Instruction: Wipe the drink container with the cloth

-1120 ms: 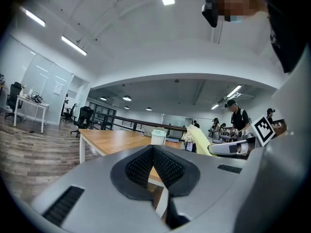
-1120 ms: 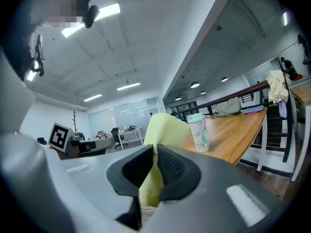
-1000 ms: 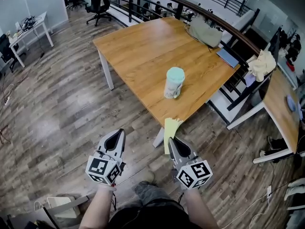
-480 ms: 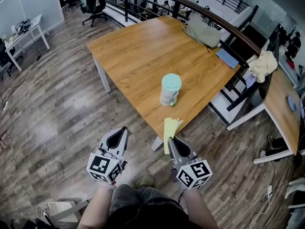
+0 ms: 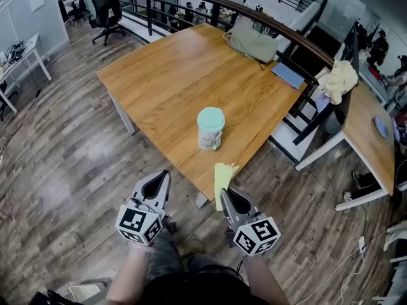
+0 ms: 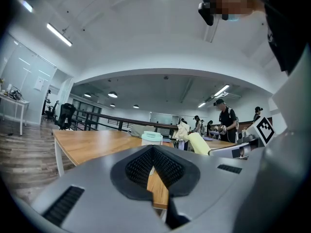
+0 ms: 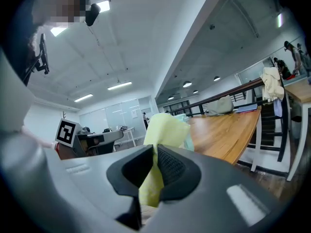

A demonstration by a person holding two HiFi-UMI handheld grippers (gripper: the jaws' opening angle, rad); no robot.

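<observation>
The drink container [image 5: 210,128], pale with a mint-green lid, stood upright near the desk [image 5: 165,75] edge. The right tongs [image 5: 227,194] gripped a limp yellow cloth [image 5: 222,175]; the left tongs [image 5: 161,176] were clenched empty.

The wooden desk [image 5: 159,88] stands on a plank floor [image 5: 57,170]. At the desk's far edge lies a grey bag [image 5: 253,43], and just beside it, toward the desk's right corner, a blue folder [image 5: 287,75] (or a thin book; too small to tell). Behind the desk runs a black railing [image 5: 151,14] with a wooden handrail. Beyond the desk's far left corner stands a black office chair [image 5: 103,11]. To the desk's right, a cream garment [image 5: 339,80] hangs at the end of a second desk [image 5: 369,151].
</observation>
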